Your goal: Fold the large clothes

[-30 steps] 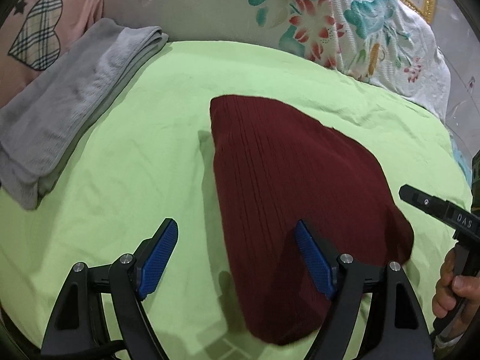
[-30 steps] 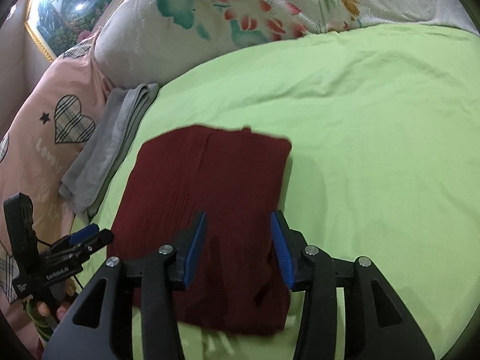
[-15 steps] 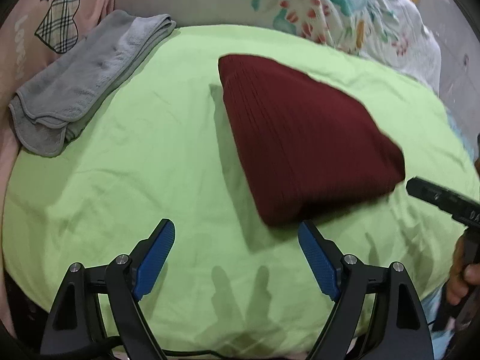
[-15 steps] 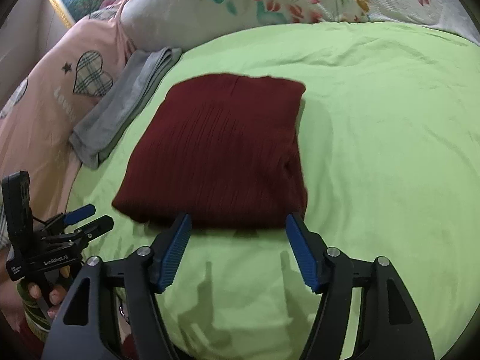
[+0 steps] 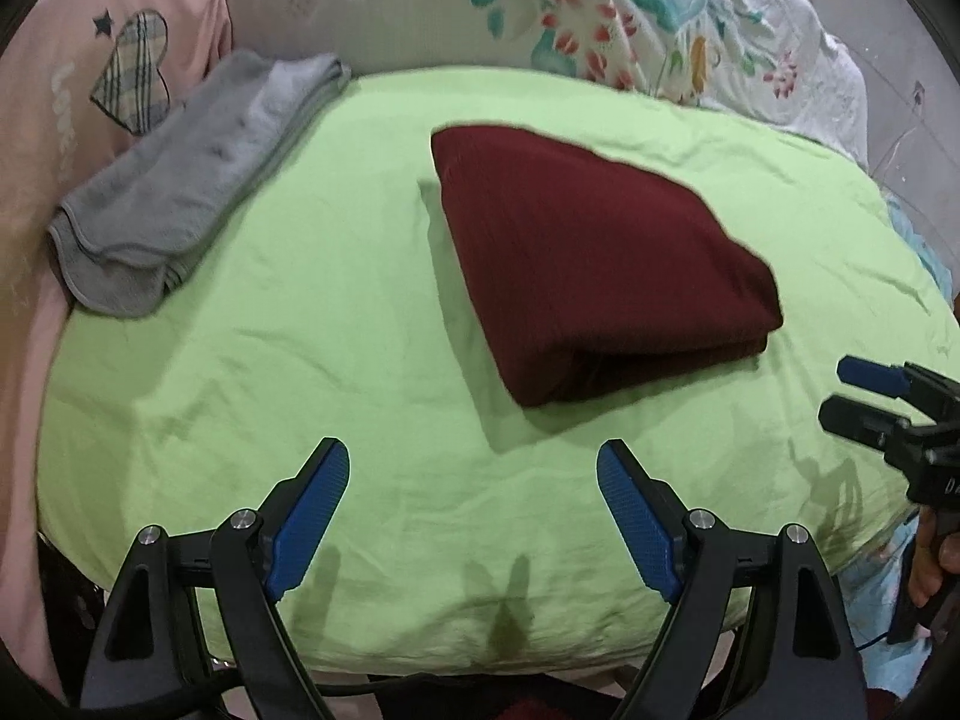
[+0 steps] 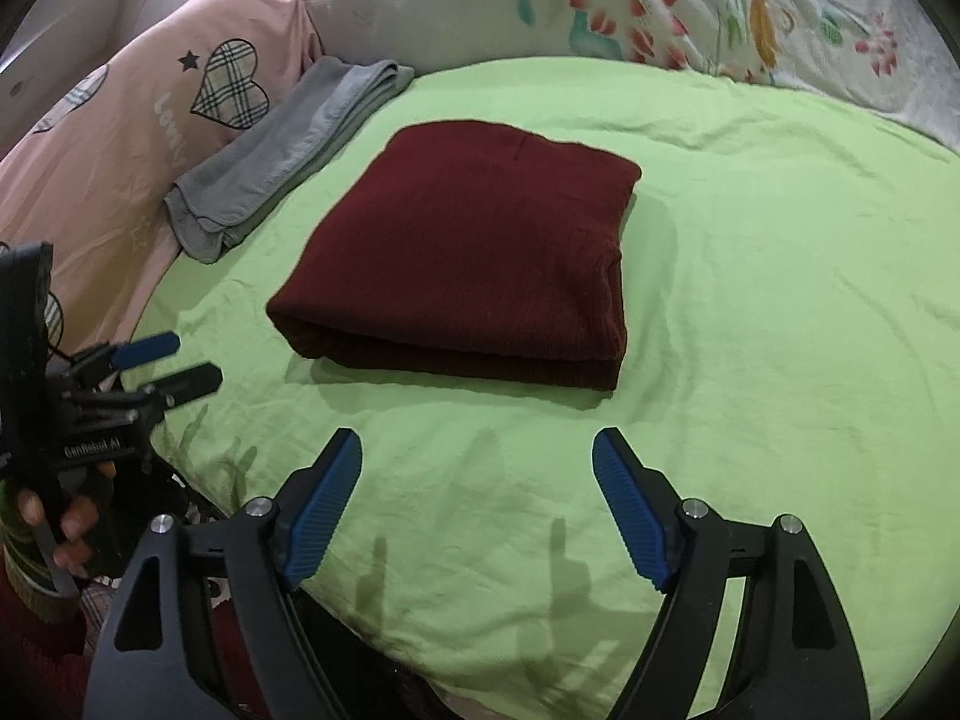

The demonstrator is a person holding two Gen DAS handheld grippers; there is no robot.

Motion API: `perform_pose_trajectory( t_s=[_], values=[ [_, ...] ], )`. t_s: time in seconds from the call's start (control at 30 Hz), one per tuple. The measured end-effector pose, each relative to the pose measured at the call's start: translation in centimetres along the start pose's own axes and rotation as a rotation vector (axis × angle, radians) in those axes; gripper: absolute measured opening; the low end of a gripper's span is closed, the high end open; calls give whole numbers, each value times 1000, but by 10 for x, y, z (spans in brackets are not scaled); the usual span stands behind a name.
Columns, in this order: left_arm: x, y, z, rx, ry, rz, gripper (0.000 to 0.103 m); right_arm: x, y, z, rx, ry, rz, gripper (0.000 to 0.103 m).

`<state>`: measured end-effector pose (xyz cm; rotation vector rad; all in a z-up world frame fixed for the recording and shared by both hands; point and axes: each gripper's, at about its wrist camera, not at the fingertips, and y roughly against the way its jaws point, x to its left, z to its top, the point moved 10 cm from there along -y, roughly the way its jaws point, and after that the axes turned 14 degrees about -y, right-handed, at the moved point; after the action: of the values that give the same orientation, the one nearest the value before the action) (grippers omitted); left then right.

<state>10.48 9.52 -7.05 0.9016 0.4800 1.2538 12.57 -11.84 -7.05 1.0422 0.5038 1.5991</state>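
A dark red knitted garment [image 5: 588, 258] lies folded into a thick rectangle on the green bed sheet [image 5: 300, 360]; it also shows in the right wrist view [image 6: 474, 252]. My left gripper [image 5: 474, 480] is open and empty, above the sheet near the bed's front edge, short of the garment. My right gripper [image 6: 477, 468] is open and empty, also short of the garment's near folded edge. Each gripper shows in the other's view, the right one [image 5: 870, 396] at the right edge and the left one [image 6: 156, 366] at the left edge.
A folded grey cloth [image 5: 198, 180] lies at the sheet's far left, also seen in the right wrist view [image 6: 288, 150]. A pink pillow with plaid hearts [image 6: 138, 120] and a floral quilt [image 5: 630, 18] border the back of the bed.
Both grippers have pulled back from the red garment toward the bed's front edge. The right gripper's jaws have widened. The garment lies released and folded.
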Motion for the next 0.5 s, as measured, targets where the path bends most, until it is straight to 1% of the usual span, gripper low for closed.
perform_pose_trajectory(
  t_s=[0.13,0.33,0.5],
  values=[
    [0,1,7,-16,-20,27,90,-4,1,1,-17,18,-24,81],
    [-1,-4,6,3,-36,39,90,-8,-4,-2,-4,0,-20,81],
    [0,-12,4,36,-48,52,90,-5,-9,-1,12,4,-6,81]
  ],
)
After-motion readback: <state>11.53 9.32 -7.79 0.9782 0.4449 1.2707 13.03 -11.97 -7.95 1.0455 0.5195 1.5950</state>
